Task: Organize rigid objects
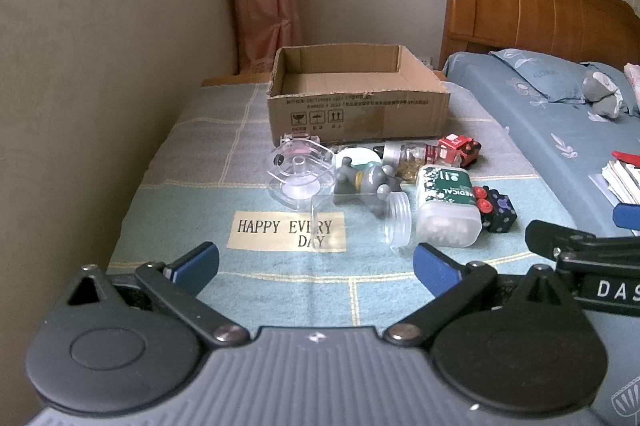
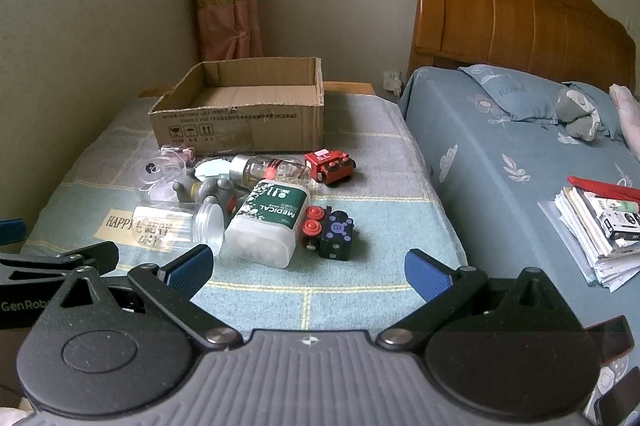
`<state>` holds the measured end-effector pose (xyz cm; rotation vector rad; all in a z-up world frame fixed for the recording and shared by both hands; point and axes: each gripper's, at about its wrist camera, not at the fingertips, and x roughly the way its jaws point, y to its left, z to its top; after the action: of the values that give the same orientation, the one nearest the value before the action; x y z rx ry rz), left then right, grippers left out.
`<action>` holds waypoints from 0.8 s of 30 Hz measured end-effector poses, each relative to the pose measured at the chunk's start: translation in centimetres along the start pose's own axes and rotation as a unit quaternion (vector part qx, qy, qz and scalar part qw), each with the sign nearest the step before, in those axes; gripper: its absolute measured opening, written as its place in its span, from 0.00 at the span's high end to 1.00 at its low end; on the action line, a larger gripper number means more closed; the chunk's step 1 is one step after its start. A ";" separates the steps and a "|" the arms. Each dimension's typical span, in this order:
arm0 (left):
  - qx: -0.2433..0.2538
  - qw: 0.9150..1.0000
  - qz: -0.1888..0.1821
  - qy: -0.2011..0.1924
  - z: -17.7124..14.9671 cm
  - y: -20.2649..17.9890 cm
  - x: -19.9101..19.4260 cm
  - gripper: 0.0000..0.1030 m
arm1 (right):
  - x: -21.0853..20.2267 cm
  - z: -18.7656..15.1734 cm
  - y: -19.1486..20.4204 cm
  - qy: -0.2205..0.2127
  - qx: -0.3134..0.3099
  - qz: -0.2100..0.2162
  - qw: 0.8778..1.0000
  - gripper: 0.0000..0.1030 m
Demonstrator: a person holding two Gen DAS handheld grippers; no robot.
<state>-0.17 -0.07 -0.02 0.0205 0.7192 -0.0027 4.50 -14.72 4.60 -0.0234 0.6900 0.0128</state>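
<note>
Hovering wide apart, left tongs [image 1: 316, 264] and right tongs [image 2: 306, 268] hold nothing. Cardboard box [image 1: 352, 113] sits behind the medical bottle [image 2: 268, 222].

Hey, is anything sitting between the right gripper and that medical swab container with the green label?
Nothing visible. The right gripper is open and points across bare blanket at the swab container, which lies on its side. A clear jar lies just left of the container and a black toy train just right.
</note>
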 end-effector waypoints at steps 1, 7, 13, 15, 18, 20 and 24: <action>0.000 1.000 0.000 0.000 0.0 0.0 0.0 0.01 | 0.0 0.0 0.0 0.000 0.000 0.000 1.000 0.00; -0.001 1.000 -0.001 0.000 0.0 -0.1 0.0 0.01 | 0.0 0.1 0.0 0.000 -0.001 -0.002 1.000 0.00; -0.001 1.000 -0.001 0.000 0.1 -0.1 0.1 0.01 | 0.0 0.1 0.0 0.000 -0.003 -0.001 1.000 0.00; -0.001 1.000 -0.002 0.001 0.2 -0.1 0.2 0.01 | 0.0 0.1 0.0 0.000 -0.003 -0.001 1.000 0.00; -0.002 1.000 -0.003 0.002 0.3 0.0 0.3 0.01 | 0.1 0.1 0.0 0.001 -0.002 -0.001 1.000 0.00; -0.001 1.000 -0.003 0.003 0.3 0.0 0.4 0.01 | 0.1 0.1 0.0 0.001 -0.003 -0.001 1.000 0.00; -0.002 1.000 -0.007 0.007 0.2 -0.1 0.8 0.01 | 0.3 0.3 -0.1 0.005 -0.004 -0.001 1.000 0.00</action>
<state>0.51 -0.17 -0.38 0.0114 0.7334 -0.0140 4.88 -14.81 4.63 -0.0312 0.6992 0.0126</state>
